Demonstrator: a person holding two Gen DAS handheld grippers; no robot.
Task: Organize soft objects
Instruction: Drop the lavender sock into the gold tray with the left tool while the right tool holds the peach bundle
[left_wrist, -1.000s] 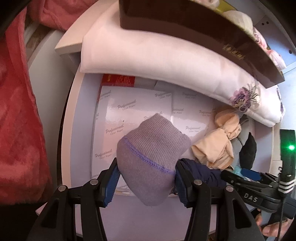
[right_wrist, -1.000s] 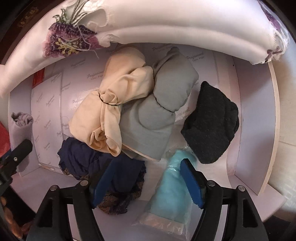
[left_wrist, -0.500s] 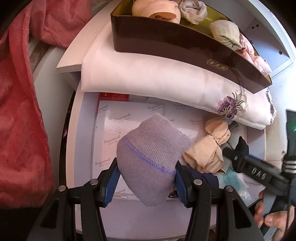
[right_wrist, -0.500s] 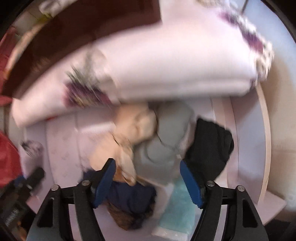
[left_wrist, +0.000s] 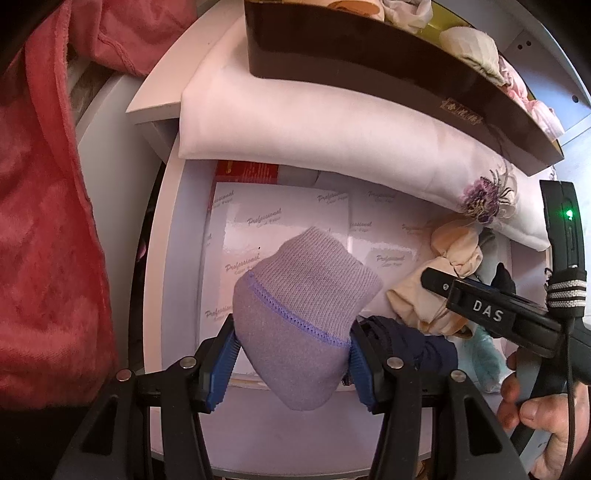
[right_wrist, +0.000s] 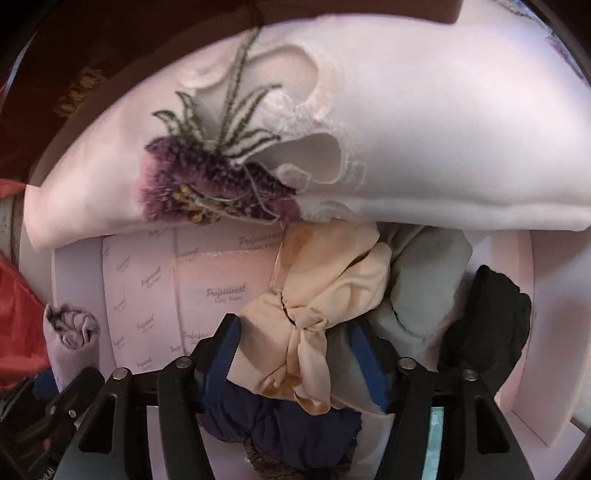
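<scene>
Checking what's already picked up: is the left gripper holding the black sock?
No, the left gripper is clamped on the lilac knitted sock.

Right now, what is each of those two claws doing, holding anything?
Left gripper: shut on the lilac sock.
Right gripper: jaws closing around the peach knotted bundle, not clearly gripped yet.

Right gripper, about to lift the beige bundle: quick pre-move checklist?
1. Beige bundle between right gripper pads: ok.
2. Jaws closed firm on it: not ok, closing now.
3. Navy cloth clear of the grip: cannot tell, it lies right under the bundle.
4. Embroidered white pillow overhangs the bundle: not ok, lift path is tight.
5. Left gripper holds lilac sock: ok.
</scene>
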